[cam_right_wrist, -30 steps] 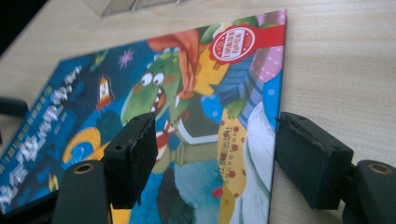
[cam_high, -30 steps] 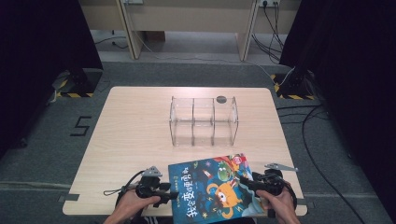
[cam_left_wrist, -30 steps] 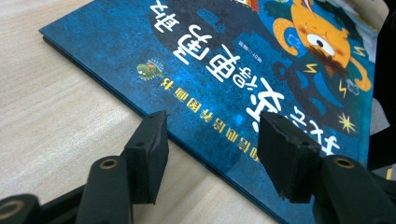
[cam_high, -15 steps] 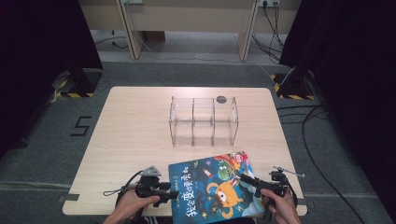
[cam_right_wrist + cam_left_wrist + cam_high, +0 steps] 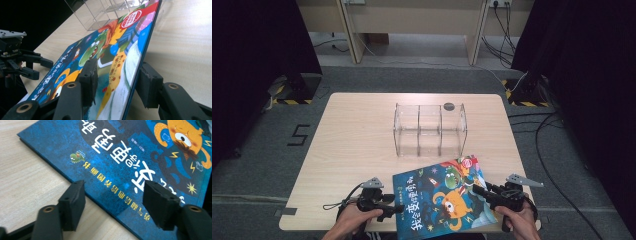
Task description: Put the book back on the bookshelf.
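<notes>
My right tool [image 5: 115,82], jaws just closing, straddles the book [image 5: 447,197] at the table's [image 5: 357,145] near edge, its right side lifted; my left tool [image 5: 112,202], just opening, stands released over the book's left edge.

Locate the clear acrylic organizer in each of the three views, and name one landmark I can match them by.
High view: clear acrylic organizer at table centre, beyond the picture book.
Left gripper view: not in it.
Right gripper view: top centre, past the book's far edge.
Shared landmark: the book.
</notes>
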The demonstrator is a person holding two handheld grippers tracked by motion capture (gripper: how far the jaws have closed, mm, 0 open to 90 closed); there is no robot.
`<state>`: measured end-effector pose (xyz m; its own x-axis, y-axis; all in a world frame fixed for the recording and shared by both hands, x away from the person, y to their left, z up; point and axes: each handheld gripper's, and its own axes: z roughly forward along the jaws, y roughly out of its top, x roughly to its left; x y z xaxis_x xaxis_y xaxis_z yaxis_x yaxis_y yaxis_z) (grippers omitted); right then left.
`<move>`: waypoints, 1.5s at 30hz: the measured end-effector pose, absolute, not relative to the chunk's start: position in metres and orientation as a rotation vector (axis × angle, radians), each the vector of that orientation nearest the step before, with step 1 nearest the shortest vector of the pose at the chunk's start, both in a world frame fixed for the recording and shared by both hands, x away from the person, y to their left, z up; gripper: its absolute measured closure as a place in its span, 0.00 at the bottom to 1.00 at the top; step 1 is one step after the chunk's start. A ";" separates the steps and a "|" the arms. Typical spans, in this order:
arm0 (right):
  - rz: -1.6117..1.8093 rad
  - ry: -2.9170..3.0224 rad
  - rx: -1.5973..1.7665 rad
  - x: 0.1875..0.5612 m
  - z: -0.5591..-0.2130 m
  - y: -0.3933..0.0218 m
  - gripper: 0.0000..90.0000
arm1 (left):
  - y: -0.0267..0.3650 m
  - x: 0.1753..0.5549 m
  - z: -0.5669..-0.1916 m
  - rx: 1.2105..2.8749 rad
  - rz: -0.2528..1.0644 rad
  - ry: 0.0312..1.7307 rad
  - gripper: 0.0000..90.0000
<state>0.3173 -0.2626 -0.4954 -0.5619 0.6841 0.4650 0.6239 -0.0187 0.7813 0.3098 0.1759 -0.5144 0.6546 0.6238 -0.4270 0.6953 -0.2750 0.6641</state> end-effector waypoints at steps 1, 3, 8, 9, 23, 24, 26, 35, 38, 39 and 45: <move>1.669 2.157 1.423 0.317 -0.494 -0.262 0.61 | 0.176 0.310 -0.514 1.987 -0.081 1.031 0.34; 1.674 2.156 1.352 0.317 -0.489 -0.262 0.61 | 0.178 0.311 -0.514 1.980 -0.073 1.046 0.32; 1.660 2.130 1.260 0.315 -0.483 -0.261 0.60 | 0.176 0.311 -0.514 1.987 -0.063 1.034 0.32; 1.664 2.127 1.252 0.315 -0.483 -0.261 0.60 | 0.176 0.311 -0.514 1.987 -0.059 1.031 0.32; 1.687 2.117 1.195 0.316 -0.483 -0.262 0.60 | 0.172 0.316 -0.515 1.963 -0.094 1.041 0.35; 1.683 2.120 1.210 0.316 -0.484 -0.263 0.60 | 0.172 0.316 -0.515 1.959 -0.098 1.045 0.36; 1.672 2.128 1.227 0.317 -0.486 -0.264 0.60 | 0.172 0.317 -0.515 1.960 -0.099 1.044 0.36; 1.643 2.141 1.315 0.319 -0.493 -0.266 0.59 | 0.173 0.316 -0.513 1.949 -0.088 1.044 0.41; 1.615 2.163 1.388 0.321 -0.499 -0.267 0.59 | 0.172 0.316 -0.511 1.949 -0.070 1.024 0.45; 1.602 2.173 1.413 0.321 -0.501 -0.268 0.59 | 0.172 0.315 -0.510 1.951 -0.061 1.016 0.46; 1.571 2.203 1.445 0.323 -0.506 -0.269 0.58 | 0.173 0.315 -0.509 1.929 -0.057 1.015 0.49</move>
<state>0.3229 -0.2694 -0.5062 -0.5539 0.7140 0.4283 0.6376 0.0329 0.7697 0.3152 0.1731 -0.5092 0.6578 0.6265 -0.4181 0.6692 -0.2315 0.7061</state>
